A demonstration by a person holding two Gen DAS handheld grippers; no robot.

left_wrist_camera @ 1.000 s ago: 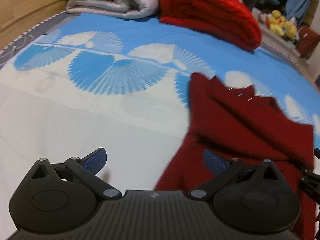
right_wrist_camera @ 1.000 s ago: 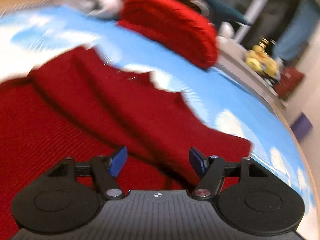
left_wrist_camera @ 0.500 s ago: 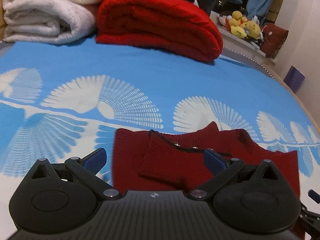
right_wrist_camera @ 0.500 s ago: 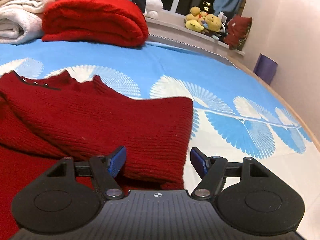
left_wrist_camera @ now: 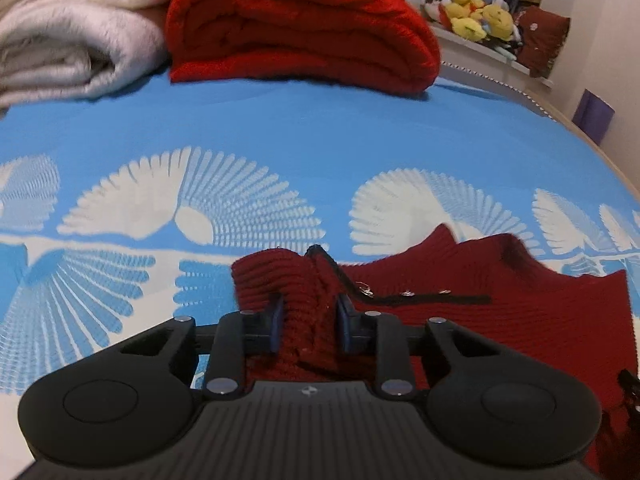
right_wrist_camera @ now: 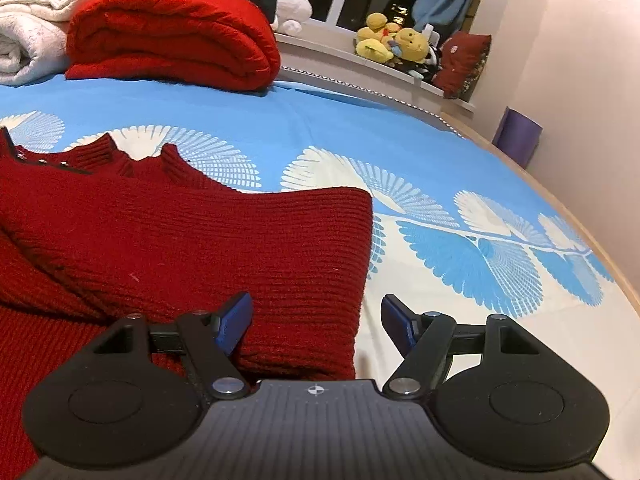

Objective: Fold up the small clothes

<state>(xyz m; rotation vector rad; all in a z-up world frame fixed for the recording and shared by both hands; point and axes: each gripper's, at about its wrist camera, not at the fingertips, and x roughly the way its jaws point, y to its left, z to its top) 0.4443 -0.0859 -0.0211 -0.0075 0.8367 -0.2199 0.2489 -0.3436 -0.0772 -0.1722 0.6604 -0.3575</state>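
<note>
Left wrist view: left tool point(left_wrist_camera: 308, 326) angled down over a dark red knit sweater point(left_wrist_camera: 500, 312) spread on a bed with a blue sheet point(left_wrist_camera: 320, 136) printed with white fan shapes. Jaws closing, a bunched ridge of the sweater's near-left corner between the blue pads point(left_wrist_camera: 276, 326), knit gathered and raised there, pads pressing its sides. Black trim strip point(left_wrist_camera: 420, 300) with small metal snaps running across the sweater just past the pinch. Rest of the sweater lying flat toward the right edge. Further back, against the head of the bed, a folded bright red blanket point(left_wrist_camera: 300, 28) beside a folded whitish blanket point(left_wrist_camera: 68, 36), touching. Yellow plush toys point(left_wrist_camera: 476, 16) on a ledge far right, a purple object point(left_wrist_camera: 592, 116) by the wall.

Right wrist view: right tool point(right_wrist_camera: 316, 324) with jaws spread wide, gripping nothing. Left pad point(right_wrist_camera: 234, 322) over the sweater point(right_wrist_camera: 180, 240), right pad over bare sheet point(right_wrist_camera: 440, 152), the sweater's right edge falling between the two. Contact of the left pad with the knit not clear. Sweater filling the lower left, collar notch at upper left, folded sleeve layer on top. Red blanket point(right_wrist_camera: 172, 36) and whitish blanket point(right_wrist_camera: 28, 36) at the back, plush toys point(right_wrist_camera: 392, 44) on the window ledge, purple object point(right_wrist_camera: 518, 136) at right.
</note>
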